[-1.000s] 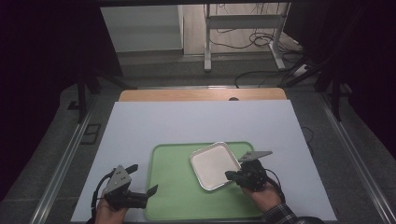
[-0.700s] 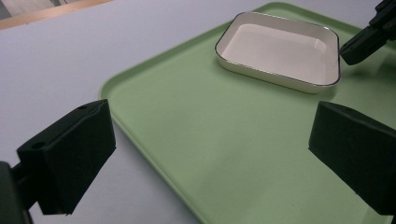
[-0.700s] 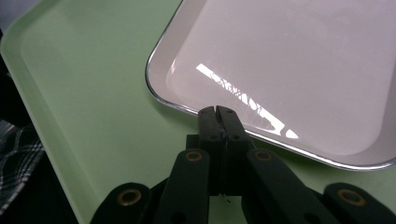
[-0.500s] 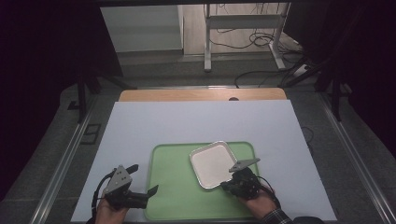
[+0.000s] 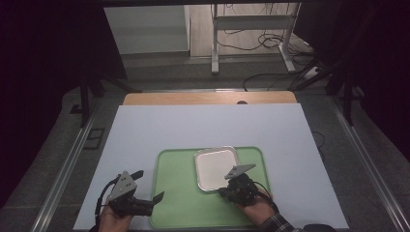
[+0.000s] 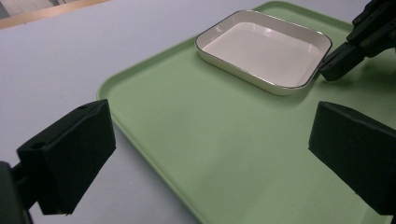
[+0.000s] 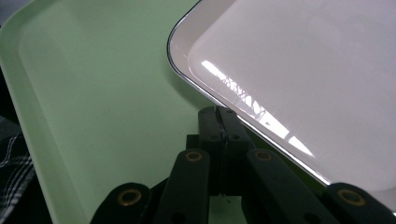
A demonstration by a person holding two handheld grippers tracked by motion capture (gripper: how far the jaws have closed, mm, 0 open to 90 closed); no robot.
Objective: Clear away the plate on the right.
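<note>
The shallow white rectangular dish with a dark rim [image 5: 215, 167] sits on the pale green plastic tray [image 5: 183, 203]. The right gripper [image 7: 218, 116], jaws pressed together and holding nothing, touches the dish's near rim. The left gripper [image 6: 205, 154] hovers wide open and empty over the tray's near left edge.

No lettering, label, brand mark, number or sign can be read anywhere; the white dish [image 5: 215, 168] is plain inside and along its dark rim; the green tray [image 5: 179, 203] under it bears no print; the pale table sheet [image 5: 208, 125] around that tray is blank — nothing written.
</note>
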